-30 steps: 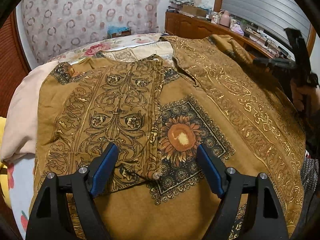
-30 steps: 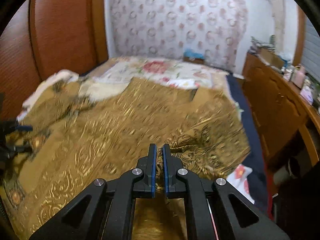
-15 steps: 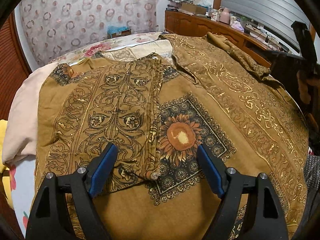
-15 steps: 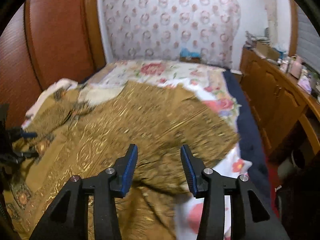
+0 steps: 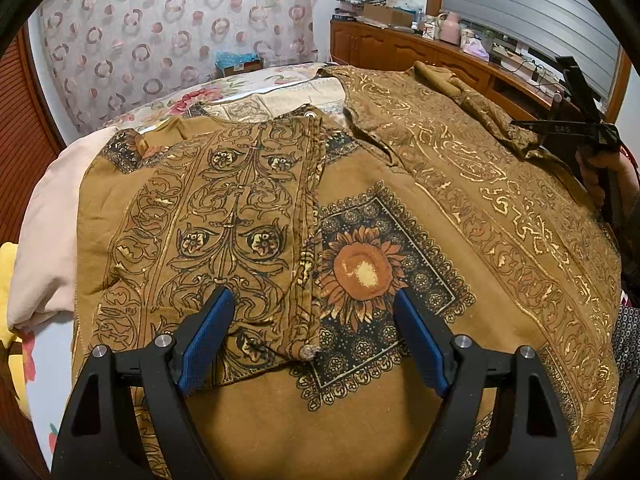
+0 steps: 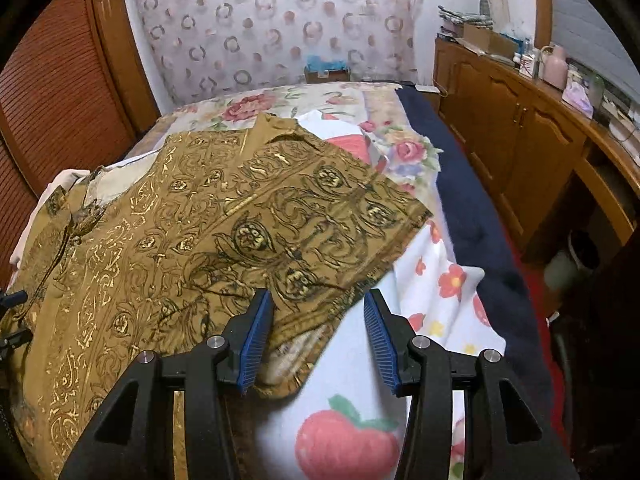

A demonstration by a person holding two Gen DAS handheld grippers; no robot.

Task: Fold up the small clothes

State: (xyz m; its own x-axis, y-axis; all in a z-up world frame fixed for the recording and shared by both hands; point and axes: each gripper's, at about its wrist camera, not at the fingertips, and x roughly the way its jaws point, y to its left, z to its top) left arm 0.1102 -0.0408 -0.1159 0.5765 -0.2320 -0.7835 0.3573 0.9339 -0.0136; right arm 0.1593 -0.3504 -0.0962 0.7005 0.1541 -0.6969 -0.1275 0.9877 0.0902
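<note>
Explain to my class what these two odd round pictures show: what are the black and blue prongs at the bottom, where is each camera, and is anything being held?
No robot is here. A person holds a hand tool in each hand, each with two black fingers tipped by blue pads and a wide-angle camera looking forward along them, which is why both pictures look round and bent.

One picture comes from the left gripper, the other from the right gripper. Both stand open and hold nothing.

On the bed, with its flowered sheet, lies a brown shirt printed in gold and black, with a sunflower patch. In the left view one panel lies folded across its front. The right gripper hovers at the shirt's edge, its left pad over the cloth and its right pad over the sheet. A wooden cabinet stands beside the bed.
</note>
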